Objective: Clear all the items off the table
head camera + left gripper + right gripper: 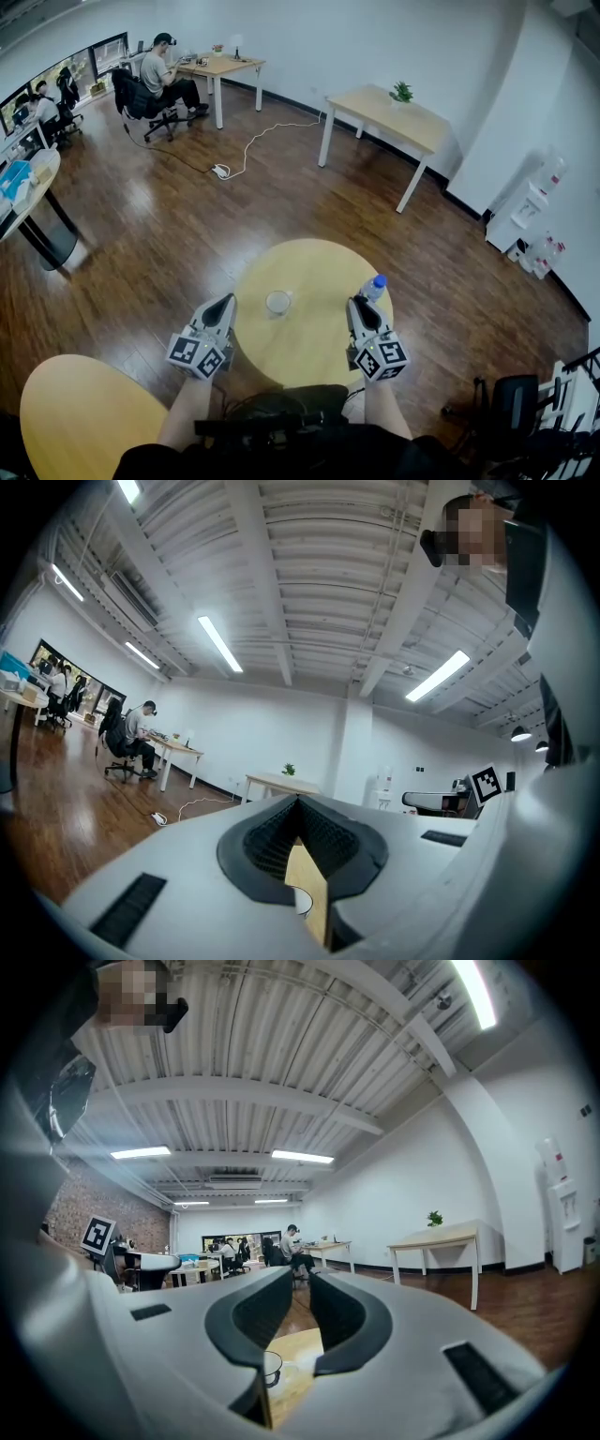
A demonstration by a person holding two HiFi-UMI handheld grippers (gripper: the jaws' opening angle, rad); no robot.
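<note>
Head view, glass (278, 302) on round table (302, 264), bottle (374, 288) near right gripper (360, 303)

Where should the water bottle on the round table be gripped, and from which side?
Probably mid-body, below the blue cap: the water bottle stands upright near the table's right edge, just beyond the right gripper, so a level approach from the person's side suits.
</note>
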